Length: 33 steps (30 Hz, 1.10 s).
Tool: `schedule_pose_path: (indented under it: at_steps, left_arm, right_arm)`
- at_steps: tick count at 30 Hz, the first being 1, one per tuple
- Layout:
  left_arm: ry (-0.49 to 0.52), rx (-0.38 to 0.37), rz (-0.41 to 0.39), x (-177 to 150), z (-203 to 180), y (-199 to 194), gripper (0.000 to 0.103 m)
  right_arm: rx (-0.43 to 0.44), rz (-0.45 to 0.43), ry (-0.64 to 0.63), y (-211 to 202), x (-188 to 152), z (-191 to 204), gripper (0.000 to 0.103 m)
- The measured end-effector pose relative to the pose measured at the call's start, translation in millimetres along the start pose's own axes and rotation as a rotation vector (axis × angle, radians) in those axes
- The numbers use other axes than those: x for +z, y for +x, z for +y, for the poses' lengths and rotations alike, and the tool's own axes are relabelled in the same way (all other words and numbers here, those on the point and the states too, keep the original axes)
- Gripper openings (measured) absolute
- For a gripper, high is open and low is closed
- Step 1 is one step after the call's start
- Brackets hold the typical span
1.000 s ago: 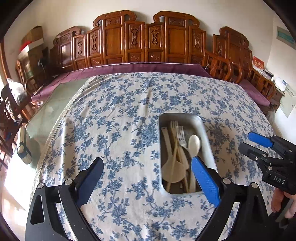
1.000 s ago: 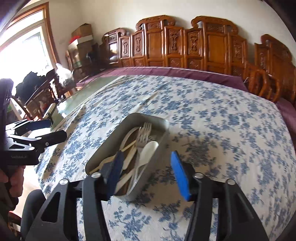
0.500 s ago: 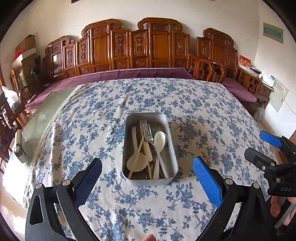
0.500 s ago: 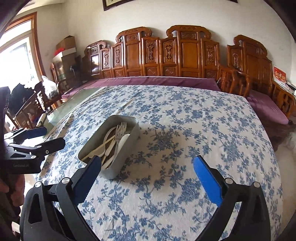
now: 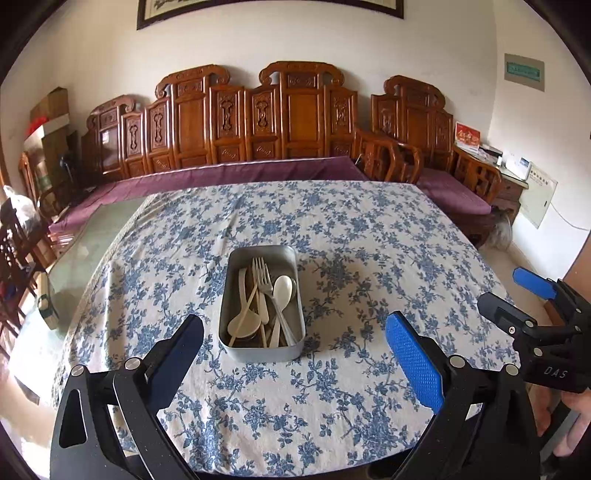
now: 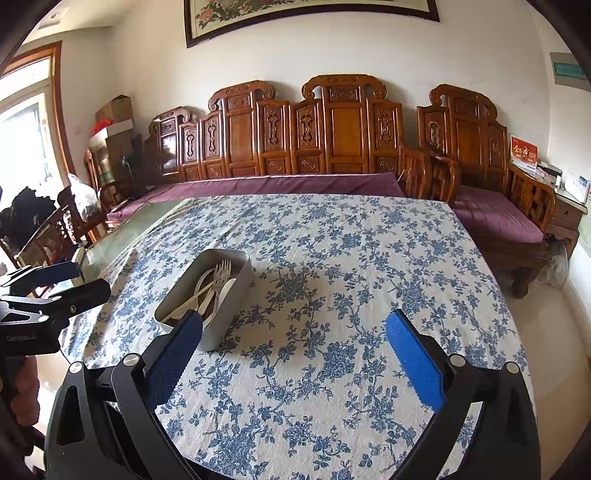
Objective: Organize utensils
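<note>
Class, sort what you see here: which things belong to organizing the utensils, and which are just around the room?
Job:
- tin
- forks
- white spoons
- chopsticks
- left gripper, open
- right gripper, open

Around:
- tablecloth
- carved benches
- boxes
- painting

Tin (image 5: 236, 295) mid-table on the cloth (image 5: 369, 240), forks (image 5: 260, 273) and spoons (image 5: 282, 290) inside, perhaps chopsticks too, bench (image 5: 258, 173) behind the table
</note>
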<state>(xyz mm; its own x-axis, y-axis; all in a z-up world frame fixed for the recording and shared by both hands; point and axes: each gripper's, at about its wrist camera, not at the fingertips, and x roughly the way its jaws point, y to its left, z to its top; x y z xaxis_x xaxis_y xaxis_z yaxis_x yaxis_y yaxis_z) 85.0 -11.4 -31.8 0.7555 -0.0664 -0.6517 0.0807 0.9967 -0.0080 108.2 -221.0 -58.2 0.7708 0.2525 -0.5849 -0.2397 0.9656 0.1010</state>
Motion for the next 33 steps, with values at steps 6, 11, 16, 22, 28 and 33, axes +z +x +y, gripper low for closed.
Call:
schedule_pose_path:
  at_steps: [6, 11, 16, 22, 28, 33]
  left_arm:
    - [0.001, 0.004, -0.034, 1.1, -6.3, -26.9, 0.095]
    - [-0.005, 0.009, -0.072, 7.4, -7.7, -46.5, 0.095]
    - [-0.018, 0.021, -0.131, 18.4, -6.0, -71.7, 0.095]
    - [-0.035, 0.038, -0.194, 26.0, -2.0, -99.1, 0.095]
    - [-0.035, 0.048, -0.233, 24.8, -3.3, -116.7, 0.095]
    - [-0.035, 0.048, -0.232, 21.6, -4.4, -118.4, 0.095]
  right_arm:
    - [-0.008, -0.035, 0.008, -22.8, 1.0, 2.5, 0.1]
    - [-0.021, -0.088, 0.013, -47.5, 6.8, 4.6, 0.1]
    - [-0.044, -0.167, 0.002, -77.4, 18.6, 10.5, 0.1]
    - [-0.055, -0.25, -0.009, -112.7, 32.0, 16.1, 0.1]
    - [-0.066, -0.294, -0.022, -133.2, 37.7, 20.3, 0.1]
    - [-0.069, -0.298, -0.025, -137.3, 37.5, 20.9, 0.1]
